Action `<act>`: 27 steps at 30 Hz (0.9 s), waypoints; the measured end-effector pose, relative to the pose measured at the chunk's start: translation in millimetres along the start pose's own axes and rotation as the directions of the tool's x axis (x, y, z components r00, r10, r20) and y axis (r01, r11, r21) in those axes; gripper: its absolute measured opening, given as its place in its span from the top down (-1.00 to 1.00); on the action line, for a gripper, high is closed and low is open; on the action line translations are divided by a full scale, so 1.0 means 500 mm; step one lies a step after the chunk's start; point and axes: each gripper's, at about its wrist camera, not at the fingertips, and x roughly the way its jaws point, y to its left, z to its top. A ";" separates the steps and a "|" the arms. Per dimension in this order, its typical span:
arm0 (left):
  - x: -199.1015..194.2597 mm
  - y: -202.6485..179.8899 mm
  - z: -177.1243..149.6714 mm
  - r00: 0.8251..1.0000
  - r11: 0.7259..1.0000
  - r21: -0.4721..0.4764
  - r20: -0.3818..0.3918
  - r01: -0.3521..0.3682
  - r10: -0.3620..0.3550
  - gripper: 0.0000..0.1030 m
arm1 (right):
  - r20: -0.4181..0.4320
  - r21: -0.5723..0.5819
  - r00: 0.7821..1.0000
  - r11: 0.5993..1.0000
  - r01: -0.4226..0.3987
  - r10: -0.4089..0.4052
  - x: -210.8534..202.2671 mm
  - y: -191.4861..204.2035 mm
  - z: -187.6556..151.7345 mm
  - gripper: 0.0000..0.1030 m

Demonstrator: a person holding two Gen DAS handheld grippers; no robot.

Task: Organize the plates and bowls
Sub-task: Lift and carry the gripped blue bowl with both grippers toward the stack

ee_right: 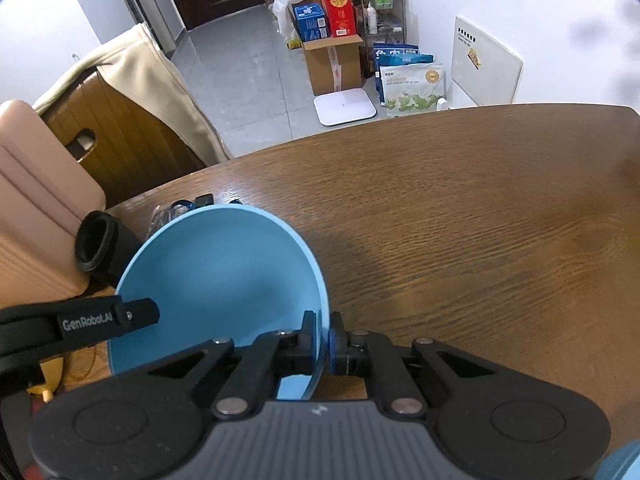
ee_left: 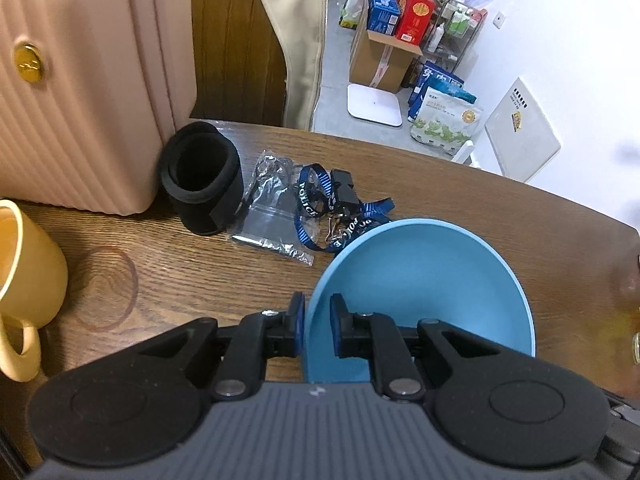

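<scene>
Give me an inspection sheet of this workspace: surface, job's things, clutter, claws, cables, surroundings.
Surface: brown wooden table, with a ring stain.
Job's things: one blue bowl, tilted, gripped at opposite sides of its rim; no plates seen.
Clutter: yellow mug, black rolled sleeve, clear plastic bag, blue lanyard with "POLICE" on it, pink suitcase.
Claws: left claw shut on the bowl's rim; right claw shut on the rim too.
Cables: nothing seen.
Surroundings: chair draped with beige cloth, cardboard box, red box, white scale on the floor, wire rack, white wall.
</scene>
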 end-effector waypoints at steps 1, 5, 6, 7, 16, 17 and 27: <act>-0.008 0.000 -0.002 1.000 1.000 0.002 0.004 0.002 -0.002 0.73 | 0.003 0.002 1.000 1.000 0.000 0.000 -0.006 0.001 -0.004 0.89; -0.043 0.000 -0.015 1.000 1.000 0.012 0.018 0.009 -0.009 0.73 | 0.017 0.016 1.000 1.000 0.000 -0.001 -0.039 0.004 -0.022 0.89; -0.052 0.000 -0.019 1.000 1.000 0.017 0.022 0.009 -0.009 0.73 | 0.020 0.019 1.000 1.000 0.002 -0.002 -0.046 0.003 -0.025 0.89; -0.062 -0.001 -0.023 1.000 1.000 0.022 0.027 0.009 -0.010 0.73 | 0.022 0.022 1.000 1.000 0.002 -0.003 -0.053 0.003 -0.031 0.89; -0.145 -0.002 -0.070 0.998 0.998 0.062 0.054 0.028 -0.032 0.73 | 0.048 0.065 0.999 0.998 0.003 -0.006 -0.131 -0.005 -0.093 0.89; -0.154 -0.002 -0.075 0.998 0.997 0.066 0.056 0.031 -0.034 0.73 | 0.052 0.069 0.999 0.998 0.003 -0.006 -0.141 -0.006 -0.101 0.89; -0.235 0.000 -0.133 0.995 0.993 0.106 0.078 0.060 -0.069 0.73 | 0.089 0.109 0.996 0.994 0.011 -0.021 -0.225 -0.012 -0.176 0.89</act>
